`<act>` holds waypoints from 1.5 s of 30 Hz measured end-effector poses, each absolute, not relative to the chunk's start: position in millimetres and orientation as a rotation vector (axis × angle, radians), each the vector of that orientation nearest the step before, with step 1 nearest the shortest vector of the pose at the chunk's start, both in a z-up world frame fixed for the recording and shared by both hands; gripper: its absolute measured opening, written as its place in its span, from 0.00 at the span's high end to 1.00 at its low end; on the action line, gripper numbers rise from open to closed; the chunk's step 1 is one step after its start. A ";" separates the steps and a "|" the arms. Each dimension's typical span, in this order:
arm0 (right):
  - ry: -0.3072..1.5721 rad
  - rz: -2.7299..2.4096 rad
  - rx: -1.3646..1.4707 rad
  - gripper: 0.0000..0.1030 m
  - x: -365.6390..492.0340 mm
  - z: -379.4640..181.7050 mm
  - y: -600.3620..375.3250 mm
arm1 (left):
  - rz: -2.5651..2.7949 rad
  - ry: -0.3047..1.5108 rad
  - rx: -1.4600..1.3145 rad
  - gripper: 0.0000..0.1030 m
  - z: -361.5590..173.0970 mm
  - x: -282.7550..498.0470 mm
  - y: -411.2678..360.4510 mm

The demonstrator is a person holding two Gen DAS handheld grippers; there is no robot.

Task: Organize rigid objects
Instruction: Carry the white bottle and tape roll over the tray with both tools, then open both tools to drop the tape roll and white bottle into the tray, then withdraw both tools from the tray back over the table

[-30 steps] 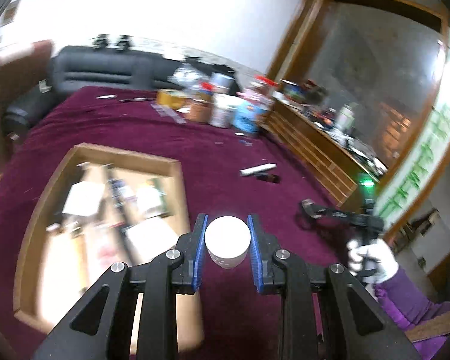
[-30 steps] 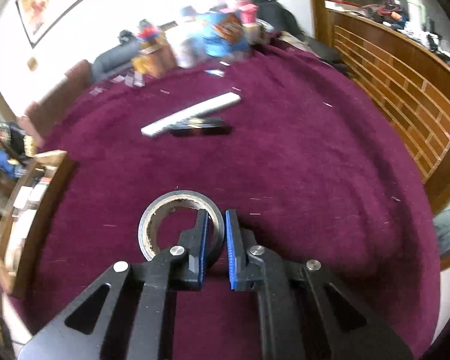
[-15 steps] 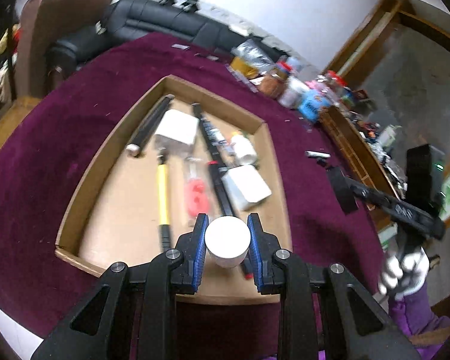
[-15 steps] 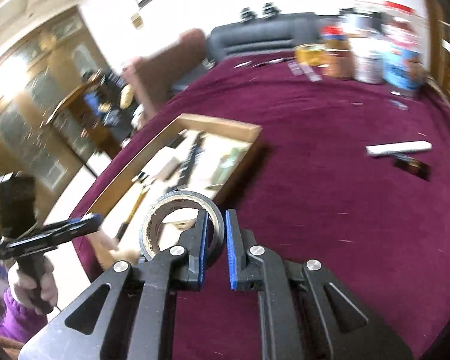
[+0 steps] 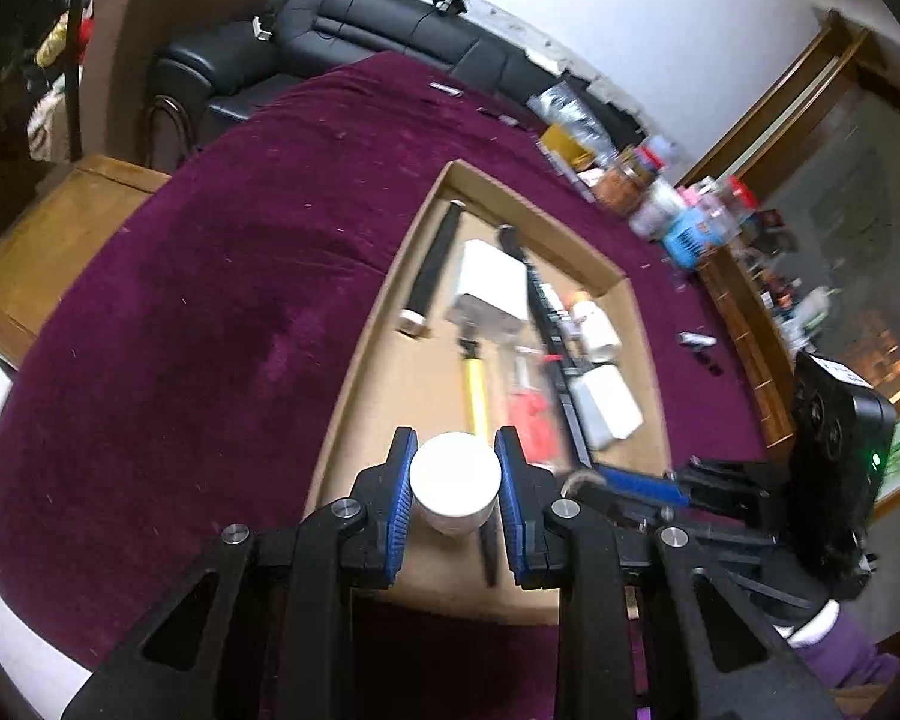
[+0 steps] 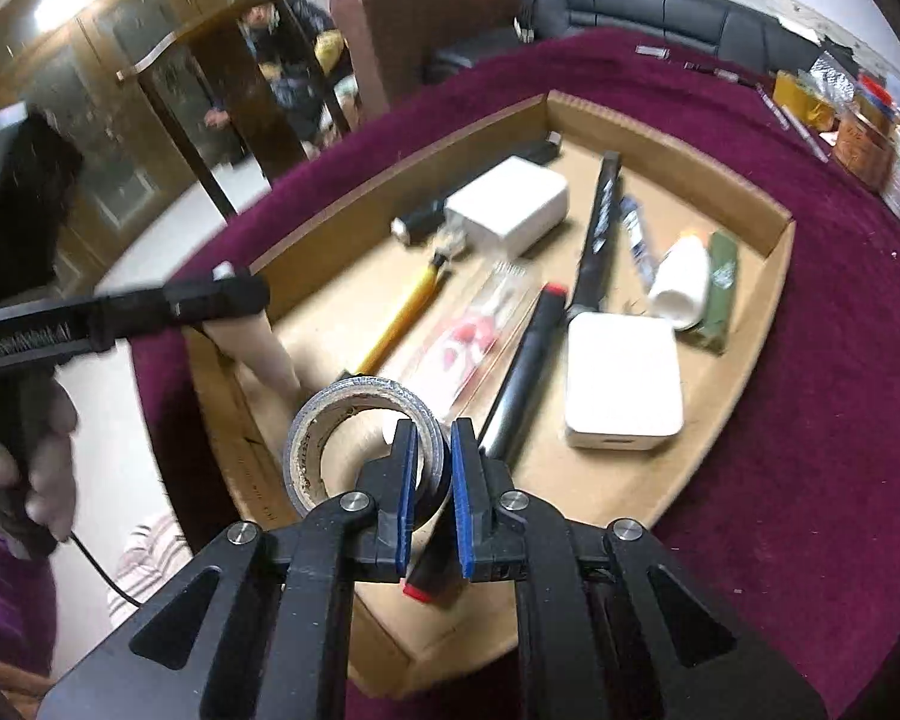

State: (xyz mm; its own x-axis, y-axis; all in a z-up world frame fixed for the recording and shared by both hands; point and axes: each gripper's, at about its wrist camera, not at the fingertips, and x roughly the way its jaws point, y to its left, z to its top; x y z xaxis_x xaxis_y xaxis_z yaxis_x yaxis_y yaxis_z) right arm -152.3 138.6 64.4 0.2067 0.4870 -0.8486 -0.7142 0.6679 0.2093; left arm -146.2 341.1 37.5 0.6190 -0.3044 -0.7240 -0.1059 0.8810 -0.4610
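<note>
White jar (image 5: 455, 482) and tape roll (image 6: 354, 444) clamped in fingers above crowded cardboard tray (image 6: 660, 120).

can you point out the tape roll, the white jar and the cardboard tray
tape roll (image 6: 330, 420), right wrist view, on its upper outer band left of the claw
white jar (image 5: 455, 468), left wrist view, middle of its flat lid
cardboard tray (image 6: 660, 147), right wrist view, on its far wall
</note>
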 end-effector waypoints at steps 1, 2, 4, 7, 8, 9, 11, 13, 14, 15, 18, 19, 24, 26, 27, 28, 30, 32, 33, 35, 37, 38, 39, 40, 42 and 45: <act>1.090 0.845 -0.256 0.91 -152.3 59.1 142.0 | -0.110 0.913 -0.480 0.79 36.0 -142.2 341.2; 1.102 0.844 -0.263 0.91 -153.0 55.9 144.6 | -0.098 0.916 -0.463 0.79 34.4 -138.4 339.8; 1.114 0.840 -0.291 0.91 -158.2 51.2 150.0 | -0.083 0.911 -0.441 0.78 32.8 -132.4 337.4; 1.085 0.803 -0.358 0.91 -163.6 53.6 157.5 | -0.040 0.896 -0.394 0.67 31.8 -126.8 331.5; 1.076 0.780 -0.373 0.91 -162.9 53.7 158.5 | -0.043 0.886 -0.394 0.57 32.3 -126.1 328.4; 1.062 0.757 -0.387 0.90 -161.8 53.8 159.5 | -0.037 0.874 -0.392 0.47 33.5 -126.3 325.9; 1.027 0.711 -0.420 0.84 -157.6 53.3 160.8 | -0.004 0.849 -0.366 0.43 37.1 -128.9 319.4; 1.028 0.711 -0.388 0.84 -151.4 55.6 157.2 | 0.034 0.828 -0.341 0.40 42.9 -131.7 314.1; 1.040 0.735 -0.331 0.84 -147.9 60.0 151.7 | 0.055 0.814 -0.324 0.36 46.7 -133.8 310.5; 1.038 0.746 -0.299 0.84 -147.2 63.9 147.9 | 0.066 0.797 -0.311 0.34 50.5 -136.1 307.0; 0.968 0.751 -0.226 0.84 -150.3 85.6 132.3 | 0.108 0.756 -0.258 0.31 60.2 -141.0 296.2; 0.935 0.739 -0.203 0.82 -152.4 93.7 122.6 | 0.139 0.744 -0.232 0.30 63.1 -141.6 291.3; 0.855 0.675 -0.120 0.48 -155.4 106.7 96.6 | 0.242 0.708 -0.156 0.28 70.1 -141.1 275.8; 0.834 0.649 -0.102 0.47 -149.1 107.1 89.7 | 0.266 0.693 -0.137 0.25 73.2 -142.4 270.6; 0.829 0.636 -0.096 0.47 -148.4 107.2 84.8 | 0.272 0.688 -0.132 0.25 74.2 -142.6 268.1; 0.827 0.628 -0.092 0.47 -147.0 107.5 82.1 | 0.275 0.686 -0.128 0.25 74.8 -142.4 265.1; 0.829 0.613 -0.076 0.45 -144.3 106.0 74.5 | 0.281 0.687 -0.120 0.25 76.4 -141.5 258.4; 0.837 0.604 -0.059 0.45 -143.4 104.6 66.5 | 0.284 0.689 -0.113 0.25 77.3 -141.1 253.5; 0.840 0.598 -0.046 0.45 -143.0 104.0 61.2 | 0.285 0.690 -0.108 0.25 77.9 -141.4 250.0; 0.840 0.596 -0.030 0.45 -144.3 102.7 53.3 | 0.288 0.691 -0.096 0.25 79.1 -141.1 243.0; 0.839 0.592 -0.021 0.45 -145.5 102.7 46.2 | 0.287 0.696 -0.085 0.25 80.8 -140.7 236.0; 0.838 0.589 -0.017 0.45 -146.0 102.4 43.3 | 0.287 0.698 -0.078 0.25 81.4 -140.2 232.0; 0.839 0.586 -0.012 0.44 -146.1 102.3 40.4 | 0.287 0.700 -0.071 0.25 82.0 -139.6 227.8; 0.840 0.583 -0.006 0.44 -146.3 102.1 36.8 | 0.288 0.702 -0.065 0.25 83.0 -139.5 224.1; 0.841 0.578 0.006 0.44 -147.0 101.5 31.0 | 0.286 0.708 -0.054 0.25 83.5 -138.1 217.8; 0.847 0.570 0.023 0.44 -147.0 99.3 22.0 | 0.287 0.717 -0.032 0.25 83.9 -135.5 207.5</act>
